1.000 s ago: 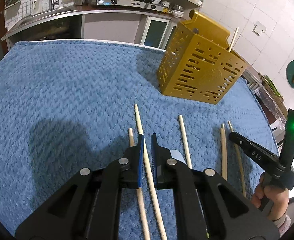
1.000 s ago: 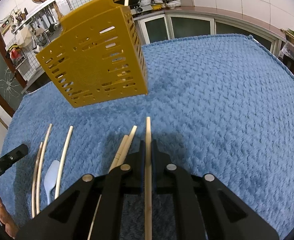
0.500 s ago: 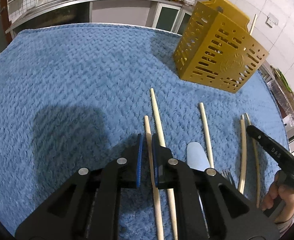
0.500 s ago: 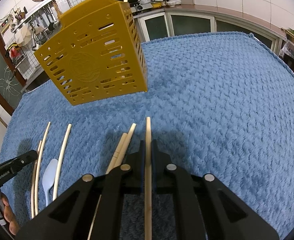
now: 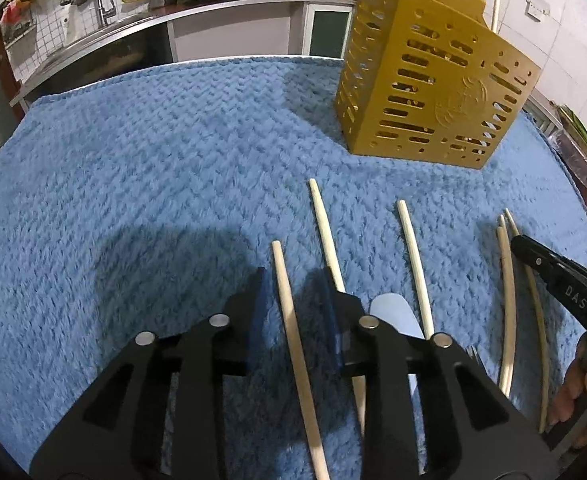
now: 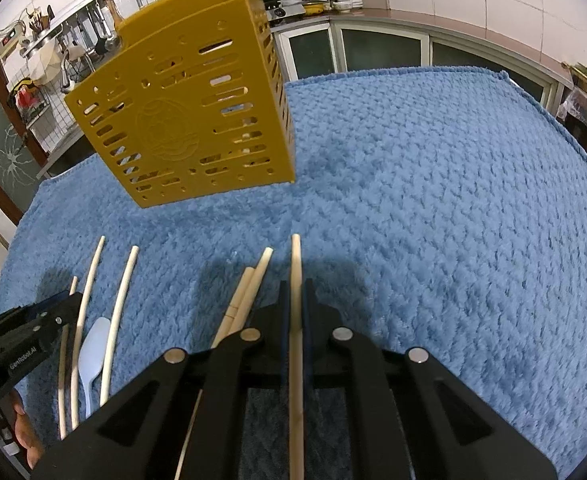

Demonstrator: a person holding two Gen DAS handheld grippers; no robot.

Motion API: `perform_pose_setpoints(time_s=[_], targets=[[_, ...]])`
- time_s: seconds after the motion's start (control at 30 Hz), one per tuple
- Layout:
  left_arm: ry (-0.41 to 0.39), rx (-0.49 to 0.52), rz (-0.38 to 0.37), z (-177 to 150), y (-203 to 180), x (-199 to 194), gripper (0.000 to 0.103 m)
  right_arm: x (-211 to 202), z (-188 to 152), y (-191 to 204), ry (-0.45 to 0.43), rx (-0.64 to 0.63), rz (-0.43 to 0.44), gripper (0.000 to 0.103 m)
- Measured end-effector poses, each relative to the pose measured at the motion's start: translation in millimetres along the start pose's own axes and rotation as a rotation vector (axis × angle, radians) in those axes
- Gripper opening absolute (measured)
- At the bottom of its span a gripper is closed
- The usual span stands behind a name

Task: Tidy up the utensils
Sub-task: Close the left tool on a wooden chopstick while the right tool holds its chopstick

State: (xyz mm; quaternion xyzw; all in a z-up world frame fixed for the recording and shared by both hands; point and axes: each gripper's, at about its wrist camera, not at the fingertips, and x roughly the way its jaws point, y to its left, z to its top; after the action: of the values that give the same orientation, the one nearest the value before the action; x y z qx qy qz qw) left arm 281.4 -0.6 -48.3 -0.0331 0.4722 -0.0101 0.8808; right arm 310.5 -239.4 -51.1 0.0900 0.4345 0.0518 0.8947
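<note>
Pale wooden chopsticks [image 5: 413,258] and spoon [image 5: 391,314] flat on blue towel, gold slotted holder [image 5: 433,96] upright behind

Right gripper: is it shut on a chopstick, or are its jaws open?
Shut on it. In the right wrist view the right gripper has both pads pressed against a chopstick that runs straight between them, no gap either side.
</note>
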Motion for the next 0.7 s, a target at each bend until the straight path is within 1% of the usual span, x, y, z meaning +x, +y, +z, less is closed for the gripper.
perform_pose_setpoints(time_s=[0.03,0.1,0.2,0.3,0.47,0.63,0.7], targets=[[-0.001,-0.004,-0.001,0,2,0,0.016,1,1,1,-0.002,-0.003,-0.004,0.006],[-0.003,-0.023,-0.011,1,6,-2,0.006,1,1,3,-0.006,-0.010,-0.012,0.006],[-0.001,-0.048,-0.042,2,12,-1,0.006,0,0,3,-0.008,-0.004,-0.009,0.006],[-0.008,-0.050,-0.048,1,12,-2,0.005,-1,0,0,-0.012,0.013,0.005,0.006],[-0.012,-0.085,-0.083,1,17,-5,0.004,-7,3,-5,-0.037,0.027,0.012,0.006],[-0.038,-0.097,-0.102,3,19,-13,0.004,-16,4,-7,-0.062,0.041,0.031,0.006],[-0.056,-0.106,-0.123,3,18,-22,0.004,-24,5,-9,-0.078,0.049,0.043,0.006]])
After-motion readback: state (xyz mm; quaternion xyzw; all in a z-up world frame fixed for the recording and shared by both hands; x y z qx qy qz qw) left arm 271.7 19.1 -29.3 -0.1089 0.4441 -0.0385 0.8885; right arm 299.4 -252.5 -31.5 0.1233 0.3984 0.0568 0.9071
